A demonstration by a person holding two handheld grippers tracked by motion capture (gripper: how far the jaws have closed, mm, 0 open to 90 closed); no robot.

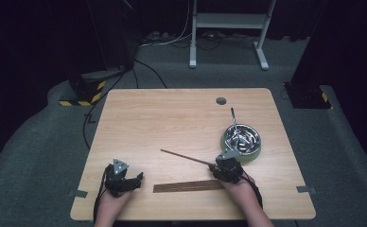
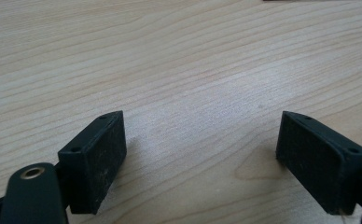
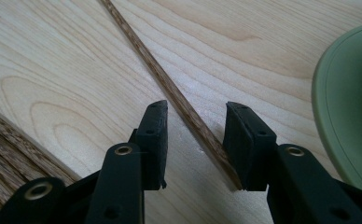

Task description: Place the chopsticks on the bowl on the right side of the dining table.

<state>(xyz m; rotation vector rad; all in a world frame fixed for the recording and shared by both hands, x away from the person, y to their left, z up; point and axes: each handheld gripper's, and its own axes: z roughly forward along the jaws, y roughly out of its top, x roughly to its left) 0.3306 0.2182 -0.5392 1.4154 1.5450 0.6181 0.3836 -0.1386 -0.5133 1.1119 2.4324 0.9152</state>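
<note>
Wooden chopstick [image 3: 179,100] lies loose between the right gripper's [image 3: 195,135] parted jaws; left gripper [image 2: 202,158] gapes empty.

Grey carpet [image 1: 30,156], white stand [image 1: 229,21] (dark room)

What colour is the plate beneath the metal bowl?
The plate is pale sage green, seen best in the right gripper view, at the right edge.

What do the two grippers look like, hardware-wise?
Both are black. The left gripper carries a grey three-cornered plate on top, as does the right gripper. A black cable trails from each along the forearm. The jaws end in flat rectangular black pads with small screw holes; the linkage arms have metal-ringed pivots. Forearms are bare, no sleeves.
</note>
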